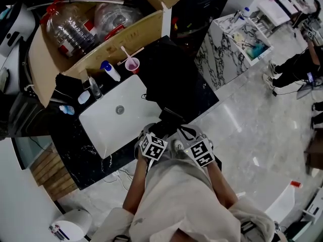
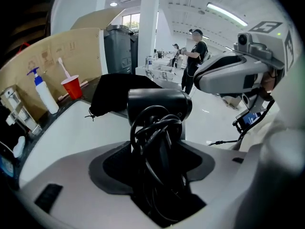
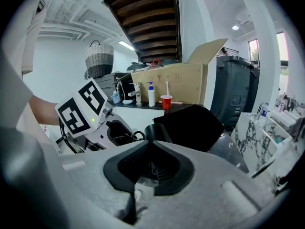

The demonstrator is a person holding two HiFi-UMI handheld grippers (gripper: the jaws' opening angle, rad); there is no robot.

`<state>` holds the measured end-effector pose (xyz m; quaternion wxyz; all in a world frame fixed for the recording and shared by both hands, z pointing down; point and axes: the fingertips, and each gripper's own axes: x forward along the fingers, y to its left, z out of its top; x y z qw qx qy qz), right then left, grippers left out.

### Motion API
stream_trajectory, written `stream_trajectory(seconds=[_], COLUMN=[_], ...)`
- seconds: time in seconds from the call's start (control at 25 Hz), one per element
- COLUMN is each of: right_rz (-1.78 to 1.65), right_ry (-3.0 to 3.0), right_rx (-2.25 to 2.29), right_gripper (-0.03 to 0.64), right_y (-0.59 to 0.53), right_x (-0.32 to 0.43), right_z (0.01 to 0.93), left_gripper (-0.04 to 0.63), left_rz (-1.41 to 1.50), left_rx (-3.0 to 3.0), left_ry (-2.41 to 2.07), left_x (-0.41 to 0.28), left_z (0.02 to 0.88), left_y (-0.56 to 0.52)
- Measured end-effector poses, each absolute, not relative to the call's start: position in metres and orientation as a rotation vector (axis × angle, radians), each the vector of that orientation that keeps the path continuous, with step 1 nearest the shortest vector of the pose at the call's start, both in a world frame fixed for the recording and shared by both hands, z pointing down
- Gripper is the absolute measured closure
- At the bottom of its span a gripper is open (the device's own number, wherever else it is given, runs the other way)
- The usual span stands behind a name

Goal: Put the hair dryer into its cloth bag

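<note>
The hair dryer (image 2: 159,104) sits at the near edge of the surface (image 1: 208,99), by the sink's (image 1: 108,127) near right corner, and is not yet bagged. The left gripper (image 2: 159,149) has its jaws wide apart around the dryer's coiled cord (image 2: 155,128), seemingly without pinching it. The right gripper (image 3: 148,149) has its jaws together, with nothing in them that I can see. The black cloth bag (image 1: 174,79) lies just behind the dryer, and I can't see its mouth. Next, I'd guess, one gripper must find and lift that opening. The cardboard box (image 1: 118,39) at the far left corner holds clear plastic bottles (image 1: 70,29). A red cup (image 1: 132,64) holds a toothbrush (image 1: 125,52).
</note>
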<state>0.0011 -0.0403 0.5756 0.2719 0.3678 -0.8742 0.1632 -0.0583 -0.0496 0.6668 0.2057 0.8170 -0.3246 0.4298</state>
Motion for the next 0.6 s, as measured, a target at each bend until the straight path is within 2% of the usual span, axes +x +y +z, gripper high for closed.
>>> stream_trajectory(seconds=[0.2,0.28,0.6], right_rz=[0.444,0.446,0.444], right_ry=[-2.345,-2.341,-2.331], right_rx=[1.002,1.004,1.003], right_gripper=[0.600,0.600,0.600], right_y=[-0.040,-0.039,-0.037], right_x=[-0.001,-0.001,-0.004], right_z=[0.577,0.578,0.579], left_gripper=[0.318,0.352,0.396], left_rz=[1.234,1.231,1.130], left_rx=[2.231,2.241,2.250], left_ry=[-0.851,-0.841,-0.848], left_x=[-0.056,-0.054,-0.054], left_z=[0.678,0.679,0.674], left_y=[-0.046,-0.045,-0.047])
